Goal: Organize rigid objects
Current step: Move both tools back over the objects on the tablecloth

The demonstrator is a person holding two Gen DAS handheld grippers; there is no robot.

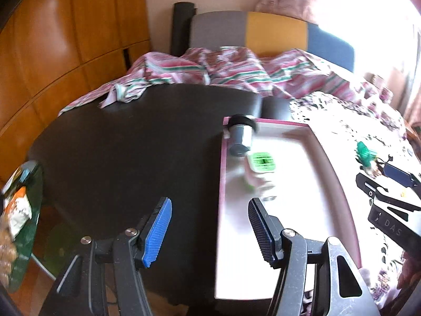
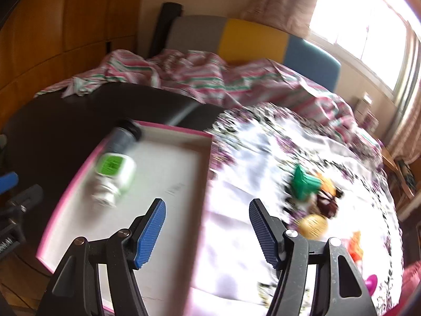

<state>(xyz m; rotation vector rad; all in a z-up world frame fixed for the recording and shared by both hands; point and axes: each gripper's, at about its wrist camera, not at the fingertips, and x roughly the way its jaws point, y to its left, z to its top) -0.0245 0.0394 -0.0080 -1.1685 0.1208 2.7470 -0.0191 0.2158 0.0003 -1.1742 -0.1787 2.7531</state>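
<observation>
A shallow white tray with a pink rim (image 1: 286, 125) (image 2: 173, 127) lies on a dark round table (image 1: 131, 144). Inside it rest a grey bottle with a black cap (image 1: 240, 137) (image 2: 122, 139) and a white bottle with a green label (image 1: 260, 169) (image 2: 114, 176). My left gripper (image 1: 210, 230) hovers open over the tray's left rim, nothing between its blue pads. My right gripper (image 2: 208, 233) hangs open and empty over the tray's right edge. On the floral cloth (image 2: 263, 158) lie a green toy (image 2: 305, 183) (image 1: 364, 152), a yellow ball (image 2: 313, 226), a dark brown piece (image 2: 327, 202) and an orange item (image 2: 356, 247).
A striped pink and green sheet (image 1: 223, 71) is bunched behind the table, before a grey, yellow and blue headboard (image 1: 276, 31). Wooden cupboards (image 1: 65, 39) fill the left. A green glass surface with packets (image 1: 21, 210) sits low left. A pink object (image 2: 371, 283) lies near right.
</observation>
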